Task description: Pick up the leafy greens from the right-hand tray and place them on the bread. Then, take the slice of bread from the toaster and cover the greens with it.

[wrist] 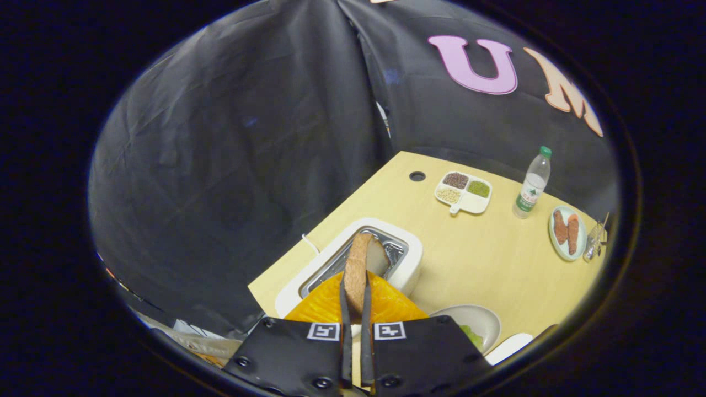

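— Bread first: how many slices, and where?

— One brown-crusted slice of bread (358, 264), standing on edge and pinched between the two fingers of the gripper (356, 295), which are closed on its flat sides. Its far end sits over the slot of the white toaster (405, 270).

— Which way does it run?

— Its long axis lies along the fingers, pointing straight ahead from them toward the black cloth wall (231, 154); the crust edge faces up.

— How many toasters?

— One, with a single metal-lined slot, on the pale wooden table (485, 259).

— And close to the gripper?

— One round pale plate (485, 320) just to the right of the fingers, with one small bunch of leafy greens (473, 334) on it. Whether bread lies under the greens I cannot tell. One white tray corner (510, 346) shows beside that plate.

— Farther out?

— One white divided dish (466, 201) with three filled sections of grains, brown, green and pale. One clear plastic bottle with a green cap (532, 184) stands upright to its right. Beyond that, one oval plate (557, 242) carrying two reddish-brown sausages (567, 231), and one clear glass (594, 242) beside it.

— Anything else on the table?

— One round dark hole (417, 176) near its far edge.
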